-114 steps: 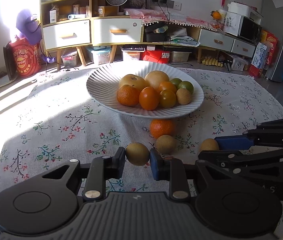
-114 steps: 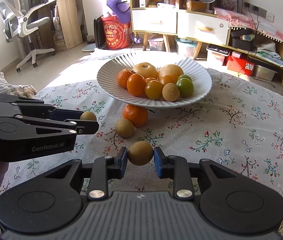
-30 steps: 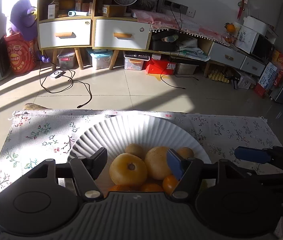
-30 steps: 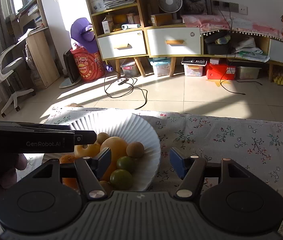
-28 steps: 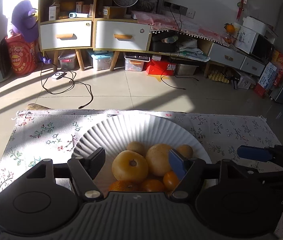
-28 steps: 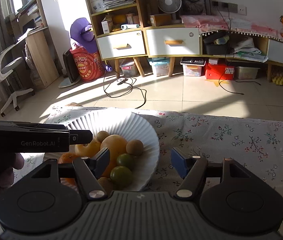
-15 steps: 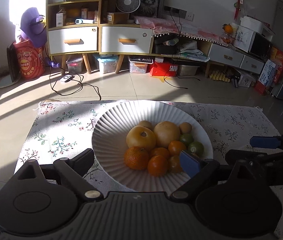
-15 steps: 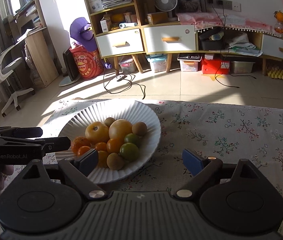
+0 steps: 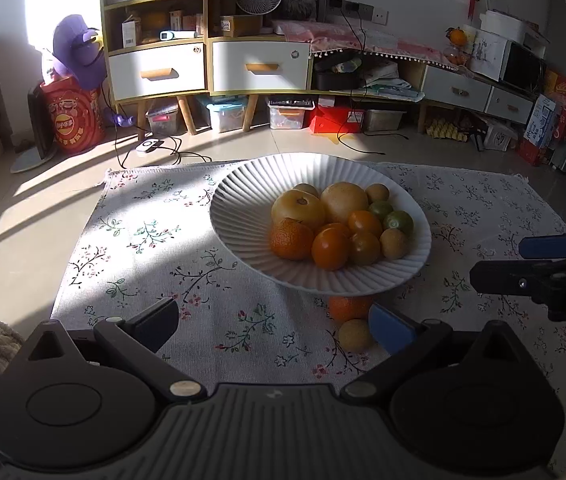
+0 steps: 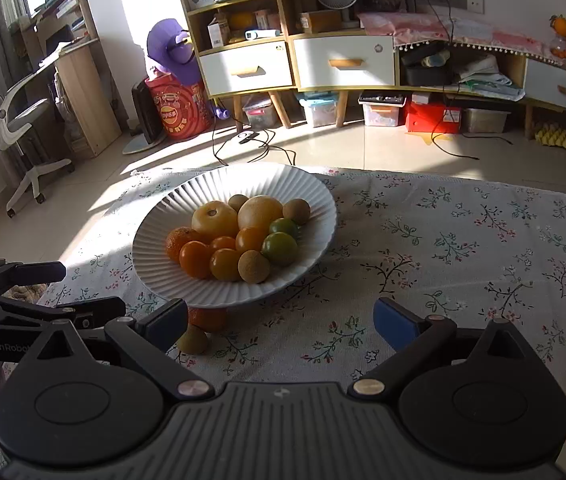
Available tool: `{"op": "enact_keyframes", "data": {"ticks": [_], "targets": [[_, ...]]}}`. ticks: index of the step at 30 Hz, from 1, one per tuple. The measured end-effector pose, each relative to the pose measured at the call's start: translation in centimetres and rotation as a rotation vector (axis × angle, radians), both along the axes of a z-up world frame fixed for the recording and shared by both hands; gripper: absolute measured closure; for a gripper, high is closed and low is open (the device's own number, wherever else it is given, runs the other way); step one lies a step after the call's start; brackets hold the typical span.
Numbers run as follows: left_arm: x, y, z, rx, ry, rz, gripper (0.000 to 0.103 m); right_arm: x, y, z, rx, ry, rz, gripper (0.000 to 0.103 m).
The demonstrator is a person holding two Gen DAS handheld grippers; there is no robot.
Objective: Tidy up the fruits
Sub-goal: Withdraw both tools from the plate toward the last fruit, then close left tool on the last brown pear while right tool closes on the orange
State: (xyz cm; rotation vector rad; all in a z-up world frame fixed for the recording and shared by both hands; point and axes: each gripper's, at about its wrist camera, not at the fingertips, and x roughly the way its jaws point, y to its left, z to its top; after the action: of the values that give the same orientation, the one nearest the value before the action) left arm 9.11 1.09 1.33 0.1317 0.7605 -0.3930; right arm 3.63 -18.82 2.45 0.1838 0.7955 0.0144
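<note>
White and ribbed, the round ceramic plate (image 9: 243, 216) stood on the floral-printed cloth (image 9: 155, 240) that covered my worktop, and it carried the heap of fruit. In that heap I saw two large pale-yellow round fruits (image 9: 298, 209) at the back, a rough-skinned orange mandarin (image 9: 291, 239) at the near left, several smooth orange fruits (image 9: 330, 249) in the middle, two green ones (image 9: 398, 222) on the right and a few small tan-brown round fruits (image 9: 393, 243) at the edges.

Two pieces lay off the plate on the cloth, just beside its near rim: a second orange mandarin (image 9: 349, 307), partly tucked under the rim, and a small tan-brown fruit (image 9: 355, 335) touching or nearly touching it on the near side.

My left tongs (image 9: 273, 326) stood wide apart with only cloth between their fingers; their jaws had just been opening, and the blue pad (image 9: 391, 328) of one finger sat right beside the loose tan fruit without pressing it. My right tongs (image 10: 281, 322) were likewise spread wide and held nothing, their jaws having just been opening too; from the right wrist view the two loose fruits lay close to the left-side finger (image 10: 163, 322). Each pair of tongs showed at the edge of the other's view, both near the plate's front side.
</note>
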Motion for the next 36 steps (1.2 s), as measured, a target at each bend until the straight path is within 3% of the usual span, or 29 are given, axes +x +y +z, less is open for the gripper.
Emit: {"op": "enact_keyframes", "data": {"ticks": [8, 13, 19, 28, 33, 36], "targets": [[-1.4, -0.2, -2.0, 0.026, 0.007, -0.010, 0.010, -0.8, 0.0, -1.2, -0.060, 0.018, -0.011, 0.003], [-2.3, -1.1, -3.2, 0.028, -0.004, -0.036, 0.010, -1.1, -0.1, -1.4, -0.039, 0.016, -0.030, 0.003], [-2.7, -2.6, -3.9, 0.024, -0.030, -0.072, 0.017, -1.4, 1.0, -1.9, -0.134, 0.009, 0.008, 0.003], [-1.8, -3.9, -4.4, -0.036, -0.026, -0.091, 0.055, -1.1, 0.6, -2.3, -0.141, 0.027, 0.012, 0.003], [-1.9, -4.3, -4.6, -0.028, -0.027, -0.101, 0.089, -1.1, 0.6, -2.5, -0.143, 0.035, 0.016, 0.003], [-2.1, -4.0, -4.4, -0.029, -0.025, -0.095, 0.090, -1.0, 0.6, -2.5, -0.146, 0.036, 0.020, 0.003]]}}
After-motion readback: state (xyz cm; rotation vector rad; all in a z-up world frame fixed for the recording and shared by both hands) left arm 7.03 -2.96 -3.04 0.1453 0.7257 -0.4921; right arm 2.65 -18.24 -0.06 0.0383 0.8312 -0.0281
